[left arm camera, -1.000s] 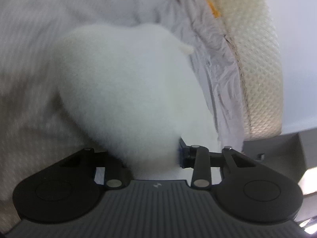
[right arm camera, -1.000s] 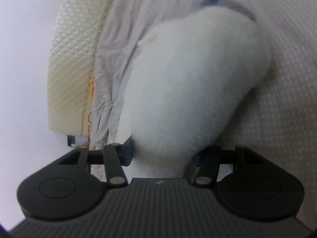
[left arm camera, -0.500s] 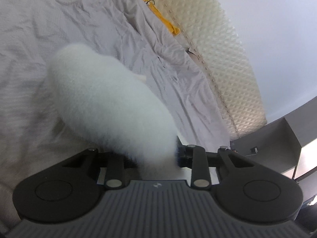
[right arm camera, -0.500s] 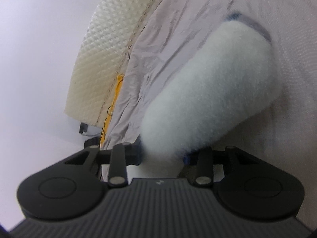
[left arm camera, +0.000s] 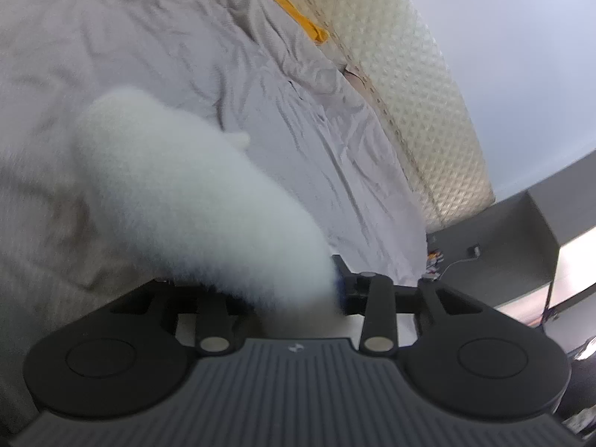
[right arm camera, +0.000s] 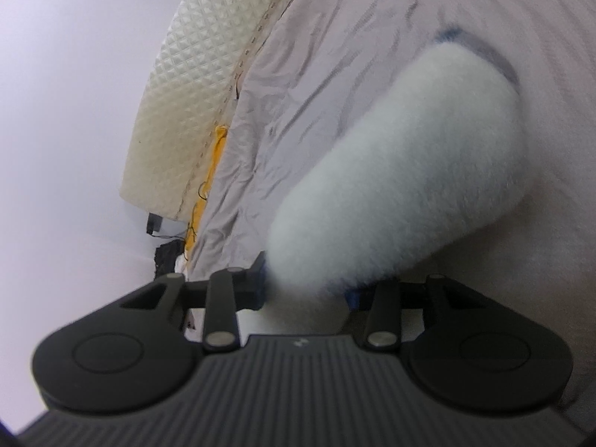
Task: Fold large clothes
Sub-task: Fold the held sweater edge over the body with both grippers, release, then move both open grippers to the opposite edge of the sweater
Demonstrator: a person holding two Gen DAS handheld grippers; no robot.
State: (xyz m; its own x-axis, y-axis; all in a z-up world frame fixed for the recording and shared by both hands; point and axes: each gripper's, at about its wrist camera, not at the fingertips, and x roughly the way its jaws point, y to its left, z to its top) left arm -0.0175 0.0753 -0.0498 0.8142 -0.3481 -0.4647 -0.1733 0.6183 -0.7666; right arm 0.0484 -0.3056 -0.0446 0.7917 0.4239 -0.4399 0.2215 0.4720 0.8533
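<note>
White fleece garment is pinched at one end between the blue pads of the left gripper, whose jaws have just been opening a little with the fleece between them. Its other end is clamped by the right gripper, whose jaws have likewise just been widening around the cloth. From both grips the garment is draped out over the wrinkled pale sheet of the bed. A quilted cream mattress is exposed along the bed's edge, beside a yellow strip.
</note>
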